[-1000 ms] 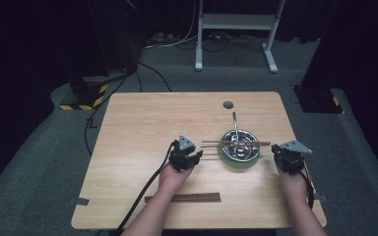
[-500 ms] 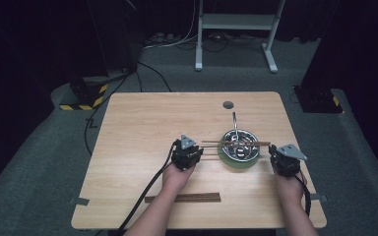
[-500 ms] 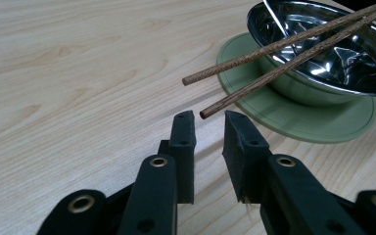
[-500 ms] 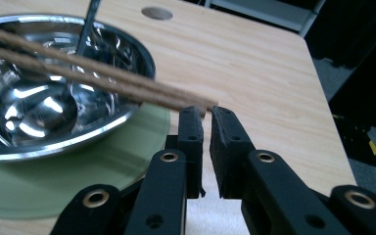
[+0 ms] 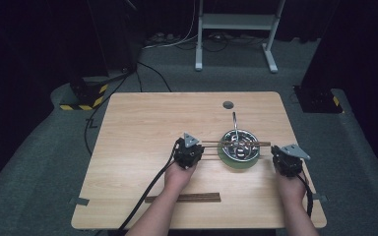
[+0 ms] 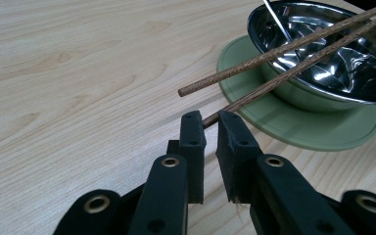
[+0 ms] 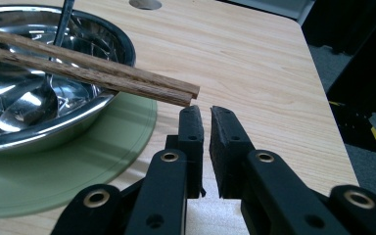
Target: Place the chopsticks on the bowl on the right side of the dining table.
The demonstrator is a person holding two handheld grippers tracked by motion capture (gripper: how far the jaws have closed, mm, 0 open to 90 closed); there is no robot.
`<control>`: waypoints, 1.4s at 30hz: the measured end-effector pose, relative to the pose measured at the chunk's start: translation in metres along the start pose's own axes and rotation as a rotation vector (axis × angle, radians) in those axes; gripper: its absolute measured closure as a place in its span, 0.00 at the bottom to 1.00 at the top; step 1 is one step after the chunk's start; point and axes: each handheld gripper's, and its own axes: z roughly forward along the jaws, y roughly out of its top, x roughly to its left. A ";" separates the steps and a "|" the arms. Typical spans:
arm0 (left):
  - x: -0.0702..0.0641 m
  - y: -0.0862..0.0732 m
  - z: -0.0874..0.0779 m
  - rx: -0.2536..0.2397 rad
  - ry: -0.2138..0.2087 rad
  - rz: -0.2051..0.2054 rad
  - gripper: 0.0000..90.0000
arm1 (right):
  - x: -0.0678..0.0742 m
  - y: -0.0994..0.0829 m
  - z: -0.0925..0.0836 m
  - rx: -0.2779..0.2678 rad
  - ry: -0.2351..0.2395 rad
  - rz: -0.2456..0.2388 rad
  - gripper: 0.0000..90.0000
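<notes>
A steel bowl (image 5: 241, 152) holding a spoon (image 5: 235, 120) stands on a green plate (image 5: 236, 164). Two wooden chopsticks (image 5: 236, 143) lie side by side across its rim. My left gripper (image 5: 194, 150) is at their left ends. Its jaws have just been closing, and now my left gripper (image 6: 211, 117) pinches the tip of the lower chopstick (image 6: 274, 83). The upper chopstick (image 6: 284, 49) ends free beside it. My right gripper (image 5: 280, 155) is at the other side of the bowl. There my right gripper (image 7: 206, 111) is shut on nothing, just short of the chopsticks' ends (image 7: 176, 94).
A second pair of chopsticks (image 5: 184, 197) lies near the table's front edge, between my forearms. A round hole (image 5: 228, 104) sits in the tabletop (image 5: 142, 128) behind the bowl. The left gripper's cable (image 5: 147, 189) trails back over the front edge.
Both hands stay nearly where they were. The right gripper has edged a little toward the bowl.
</notes>
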 end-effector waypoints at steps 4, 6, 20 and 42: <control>0.001 -0.001 0.003 -0.001 0.002 0.007 0.90 | -0.001 -0.001 0.000 -0.001 0.002 0.005 0.92; 0.001 -0.001 0.003 0.003 0.007 0.006 0.90 | -0.002 -0.002 0.000 -0.003 0.007 0.006 0.91; 0.003 0.000 0.004 -0.009 0.022 0.005 0.87 | 0.001 -0.001 0.003 -0.014 0.022 0.002 0.90; 0.004 0.001 0.009 0.000 0.034 0.013 0.93 | 0.003 0.000 0.005 -0.018 0.035 -0.009 0.90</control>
